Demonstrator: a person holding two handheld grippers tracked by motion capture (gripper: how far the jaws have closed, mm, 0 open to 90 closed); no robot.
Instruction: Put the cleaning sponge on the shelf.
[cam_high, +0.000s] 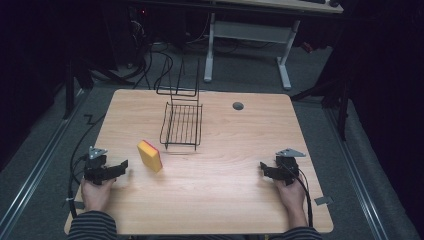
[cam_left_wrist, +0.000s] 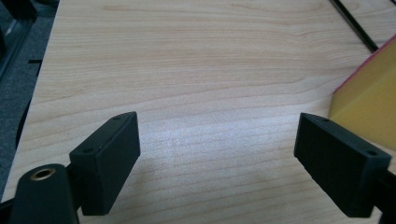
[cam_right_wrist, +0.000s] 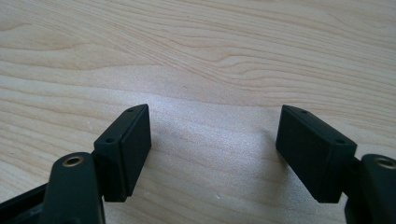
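1. Left claw (cam_high: 122, 165) rests near the counter's (cam_high: 225, 200) front left corner, jaws apart and holding nothing, with bare wood between them.
2. Right claw (cam_high: 262, 168) lies near the front right edge, jaws likewise apart and holding nothing.
3. Yellow sponge (cam_high: 150, 155) stands on edge just beside the left claw, apart from it, in front of the wire rack (cam_high: 182, 124).

Sponge and wire rack between two claws on the table

The sponge (cam_high: 150, 155) stands on the table (cam_high: 225, 200) left of centre, just in front of and left of the wire rack (cam_high: 182, 125), which sits toward the far edge. The left claw (cam_high: 122, 167) rests near the sponge's left; the right claw (cam_high: 264, 169) lies well apart at the right side.
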